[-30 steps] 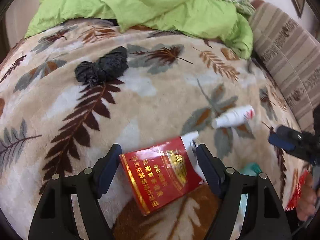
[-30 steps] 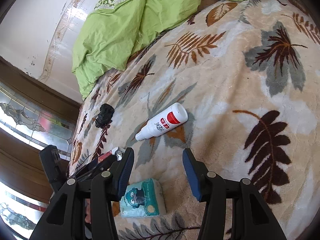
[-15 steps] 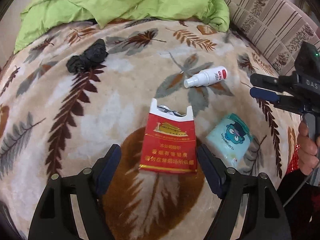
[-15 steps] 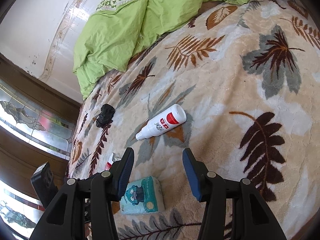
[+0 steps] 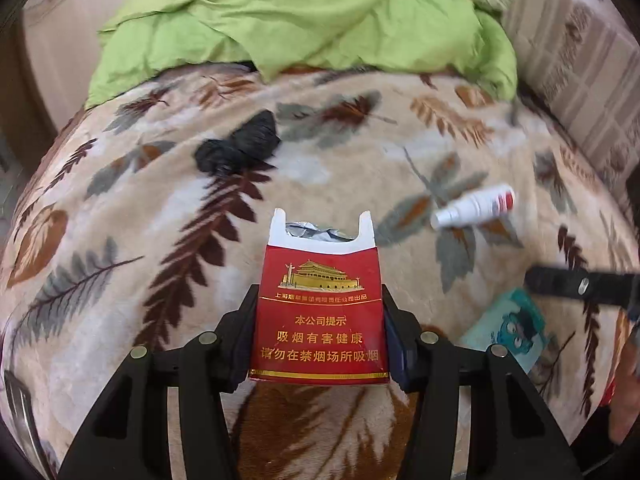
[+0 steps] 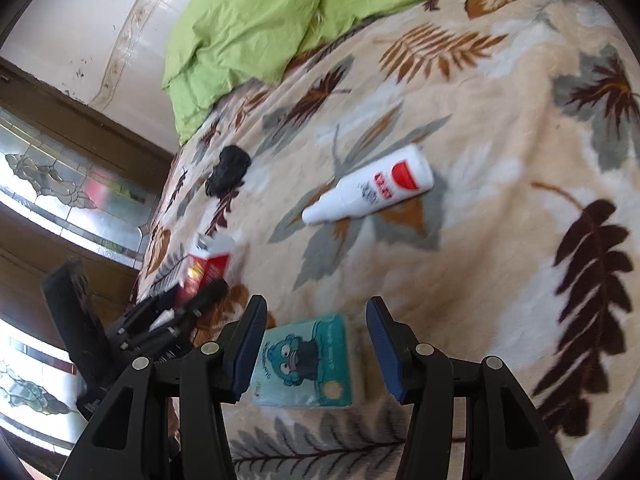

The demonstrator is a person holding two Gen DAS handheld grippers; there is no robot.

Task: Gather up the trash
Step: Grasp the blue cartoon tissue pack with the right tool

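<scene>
Cigarette pack (image 5: 319, 312) lies lengthwise between closing jaws, open end away.

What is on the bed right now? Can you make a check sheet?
Surface: leaf blanket on a bed.
Job's things: red pack, open-topped; white bottle lying down; teal packet; black lump.
Clutter: green quilt.
Grippers: left hand-held gripper has just closed on the red pack; right hand-held gripper open over the teal packet.
Cables: nothing seen.
Surroundings: striped cushion; patterned glass.
</scene>
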